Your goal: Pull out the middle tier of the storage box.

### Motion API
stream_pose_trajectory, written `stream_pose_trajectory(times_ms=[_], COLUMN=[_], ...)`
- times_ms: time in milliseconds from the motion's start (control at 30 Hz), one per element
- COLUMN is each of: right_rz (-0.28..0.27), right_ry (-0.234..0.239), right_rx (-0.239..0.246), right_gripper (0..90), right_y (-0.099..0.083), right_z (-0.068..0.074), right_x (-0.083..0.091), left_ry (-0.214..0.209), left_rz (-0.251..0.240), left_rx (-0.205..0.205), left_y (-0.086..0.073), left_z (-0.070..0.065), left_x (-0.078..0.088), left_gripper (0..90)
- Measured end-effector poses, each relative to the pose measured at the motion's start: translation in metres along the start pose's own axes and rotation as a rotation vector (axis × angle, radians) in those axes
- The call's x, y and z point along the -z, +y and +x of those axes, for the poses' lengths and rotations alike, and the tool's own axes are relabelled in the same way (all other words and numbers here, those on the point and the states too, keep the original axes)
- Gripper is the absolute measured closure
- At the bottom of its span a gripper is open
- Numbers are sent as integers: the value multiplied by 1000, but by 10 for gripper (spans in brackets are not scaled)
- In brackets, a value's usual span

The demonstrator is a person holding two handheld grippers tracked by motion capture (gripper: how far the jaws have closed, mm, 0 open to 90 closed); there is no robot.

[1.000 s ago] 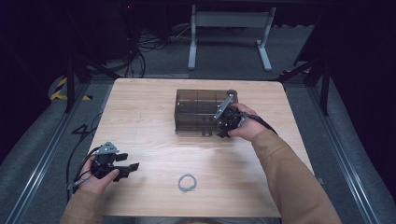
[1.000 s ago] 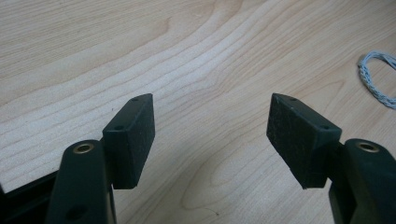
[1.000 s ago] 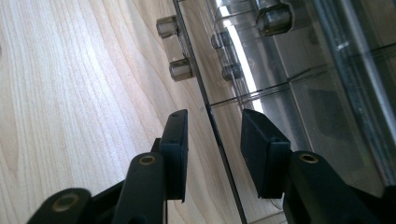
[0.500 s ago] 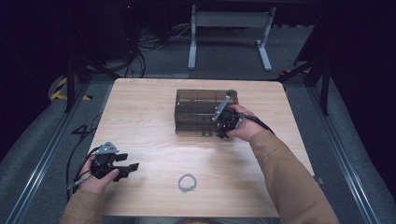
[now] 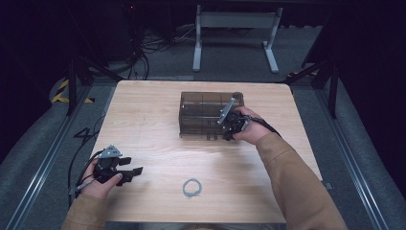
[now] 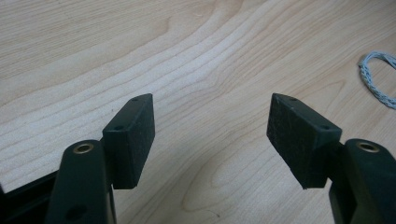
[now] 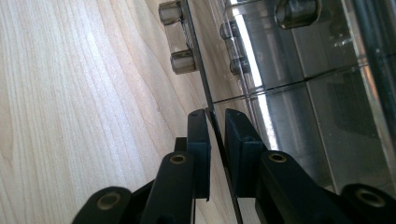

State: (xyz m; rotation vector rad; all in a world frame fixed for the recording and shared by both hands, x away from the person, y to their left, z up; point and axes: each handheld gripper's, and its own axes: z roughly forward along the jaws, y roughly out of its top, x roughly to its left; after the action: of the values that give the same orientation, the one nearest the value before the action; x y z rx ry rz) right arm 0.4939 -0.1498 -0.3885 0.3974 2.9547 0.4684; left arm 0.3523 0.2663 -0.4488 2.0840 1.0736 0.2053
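Nearest the person, the left gripper rests low on the table with its 2 jaws spread wide and nothing but bare wood between them, parked out of the way, I'd say, while the other hand works. Just beside it to the right lies a small grey cord ring, untouched, apart from both hands.

Farther out, near the middle of the table, the right gripper is at the near right corner of the smoky transparent box. Its jaws have just been closing, and the right gripper view has a thin clear panel of that box running edge-on between the 2 pads, which sit right up against it: a pinch on the panel. It looks like a hinged or sliding wall being gripped to move it.

The box itself is dark-tinted acrylic, rectangular, with divided compartments and round standoffs bolting its sheets together.
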Motion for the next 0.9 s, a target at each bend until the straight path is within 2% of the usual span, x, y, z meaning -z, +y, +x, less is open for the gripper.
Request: stream_pose_trajectory(times_ms=[767,867,900], right_rz=[8,4,14], right_ry=[48,52,59], right_rx=[32,61,52], right_gripper=[836,841,843], right_y=[-6,-6,-6], right_z=[9,12,13], right_x=[4,4,5], left_ry=[-10,-11,-11], left_rz=[2,7,6], left_rx=[-12,-15,-15], left_y=[5,5,5], left_z=[-1,0,-1], left_x=[-4,-4,-4], left_gripper=[333,333,333])
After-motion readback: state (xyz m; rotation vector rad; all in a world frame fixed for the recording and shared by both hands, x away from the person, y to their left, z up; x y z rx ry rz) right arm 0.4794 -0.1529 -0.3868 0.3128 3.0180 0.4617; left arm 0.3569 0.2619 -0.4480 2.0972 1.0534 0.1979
